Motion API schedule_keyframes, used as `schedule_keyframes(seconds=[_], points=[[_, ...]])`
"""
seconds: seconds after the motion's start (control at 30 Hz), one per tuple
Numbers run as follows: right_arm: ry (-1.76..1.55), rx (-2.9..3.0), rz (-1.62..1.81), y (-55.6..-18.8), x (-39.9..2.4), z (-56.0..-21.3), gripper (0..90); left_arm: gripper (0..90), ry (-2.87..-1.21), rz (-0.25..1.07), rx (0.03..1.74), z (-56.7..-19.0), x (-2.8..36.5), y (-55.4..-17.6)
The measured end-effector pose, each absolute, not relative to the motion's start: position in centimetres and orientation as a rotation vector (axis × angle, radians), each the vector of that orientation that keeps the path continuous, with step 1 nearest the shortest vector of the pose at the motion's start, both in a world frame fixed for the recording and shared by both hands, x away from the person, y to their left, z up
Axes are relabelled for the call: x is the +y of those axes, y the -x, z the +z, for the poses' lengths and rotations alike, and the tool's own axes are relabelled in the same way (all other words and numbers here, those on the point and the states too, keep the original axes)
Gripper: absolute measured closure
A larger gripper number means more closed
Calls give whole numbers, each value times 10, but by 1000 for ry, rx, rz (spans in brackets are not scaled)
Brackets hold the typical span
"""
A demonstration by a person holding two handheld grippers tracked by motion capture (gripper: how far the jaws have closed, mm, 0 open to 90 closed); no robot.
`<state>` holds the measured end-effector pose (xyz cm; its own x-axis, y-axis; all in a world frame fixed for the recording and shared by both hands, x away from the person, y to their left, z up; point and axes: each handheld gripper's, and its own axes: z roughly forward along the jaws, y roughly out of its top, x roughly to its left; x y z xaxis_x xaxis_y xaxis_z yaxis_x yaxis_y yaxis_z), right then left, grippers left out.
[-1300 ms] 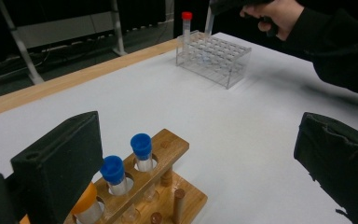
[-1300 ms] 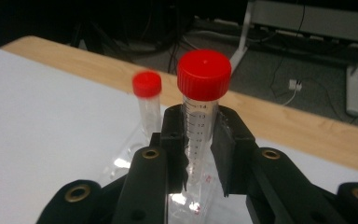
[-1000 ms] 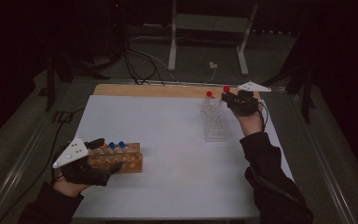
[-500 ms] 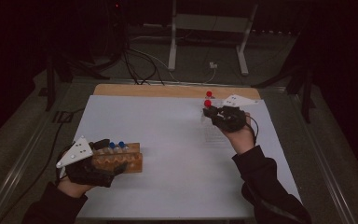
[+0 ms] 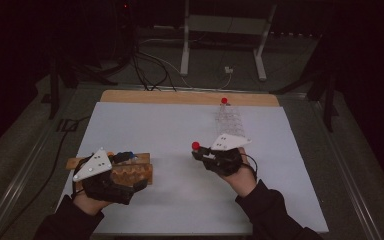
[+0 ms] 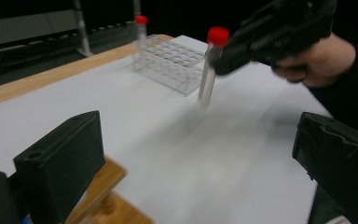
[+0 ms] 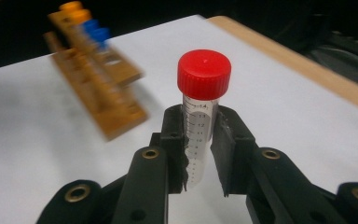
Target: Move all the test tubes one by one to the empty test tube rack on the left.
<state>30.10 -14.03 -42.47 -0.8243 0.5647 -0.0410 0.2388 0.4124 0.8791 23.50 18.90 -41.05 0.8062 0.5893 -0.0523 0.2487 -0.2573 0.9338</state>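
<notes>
Your red-capped tube point(image 7: 200, 126) stands upright, clamped just below its cap in your right tool point(image 7: 199, 154), and it has left the clear rack point(image 5: 230, 121) at the far right of the bench point(image 5: 170, 125), where one more red-capped tube point(image 5: 224, 101) stands, to hang over the bench's middle on its way across. That puts the transfer about halfway, with the wooden rack point(image 5: 130, 171) and its blue-capped tubes point(image 5: 125, 155) now near. Your left tool point(image 5: 111, 186) sits at the wooden rack with its jaws wide, the rack's end between them, so it looks braced, though I cannot tell whether the pads press on it.
</notes>
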Motion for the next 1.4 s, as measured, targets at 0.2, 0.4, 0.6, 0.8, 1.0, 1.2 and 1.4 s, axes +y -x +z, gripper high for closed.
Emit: schedule_keyframes(seconds=[0.2,0.4,0.6,0.8,1.0,1.2,1.4], points=[[-614,2393,1378,-283,-125,-434,748,48,-1881,344,572,-410,165,-237],[-577,2441,1407,-272,-115,-438,748,134,-1891,334,528,-410,143,-240],[-552,2466,1421,-266,-110,-439,748,263,-1911,332,517,-416,128,-245],[-531,2478,1427,-263,-109,-438,748,428,-1904,326,499,-420,120,-248],[-518,2478,1435,-260,-107,-436,748,593,-1923,347,485,-420,112,-250],[-508,2472,1429,-259,-107,-436,747,711,-1932,372,453,-421,110,-250],[-503,2451,1435,-259,-108,-435,634,717,-1927,379,456,-416,116,-251]])
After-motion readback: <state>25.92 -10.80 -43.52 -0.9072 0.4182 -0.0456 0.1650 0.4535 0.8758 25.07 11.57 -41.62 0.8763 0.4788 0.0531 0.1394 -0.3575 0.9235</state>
